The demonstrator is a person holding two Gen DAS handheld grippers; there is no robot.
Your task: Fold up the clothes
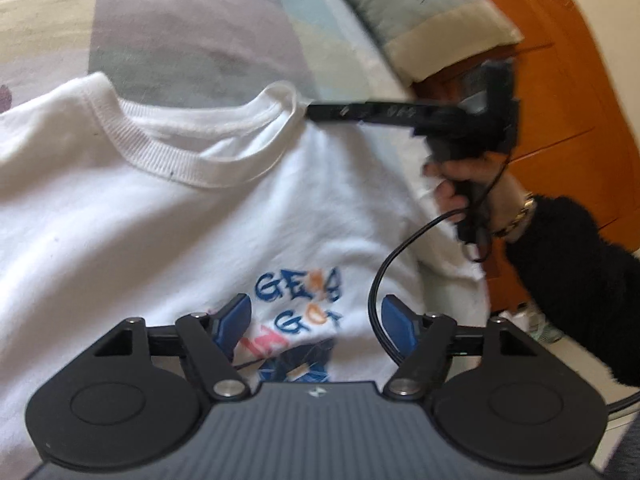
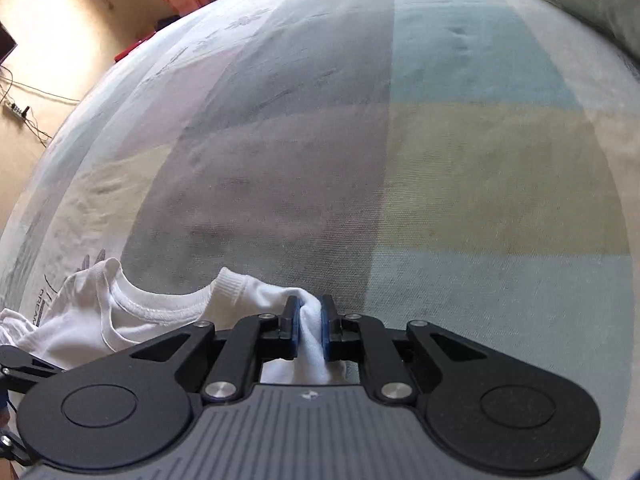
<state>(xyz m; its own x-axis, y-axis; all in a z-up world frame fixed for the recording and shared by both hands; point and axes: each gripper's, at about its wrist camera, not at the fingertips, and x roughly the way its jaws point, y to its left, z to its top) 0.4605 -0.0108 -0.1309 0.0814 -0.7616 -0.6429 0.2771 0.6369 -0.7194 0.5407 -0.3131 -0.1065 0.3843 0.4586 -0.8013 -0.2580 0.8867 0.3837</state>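
T-shirt [image 1: 168, 216], white with a ribbed collar [image 1: 160, 156] and a blue and orange print [image 1: 300, 312] on the chest, lies front up on a bed [image 2: 400, 152] covered in a sheet of grey, yellow, pale blue and pink blocks. In the right wrist view only its collar end shows, at the near left of the bed, with the sheet bare beyond it. The right gripper [image 2: 309, 328] has its jaws clamped on a bunch of white cloth at the shoulder, just beside the collar. In the left wrist view it reaches in from the right, held by a hand [image 1: 472, 184] in a black fuzzy sleeve [image 1: 568, 280] with a wristband, and a black cable [image 1: 384, 280] hangs from it across the shirt. The left gripper [image 1: 316, 320] hovers over the print, its blue-padded jaws well apart and holding nothing. A pillow [image 1: 420, 12] lies at the far right corner of the bed, with orange wood furniture [image 1: 560, 80] behind it.
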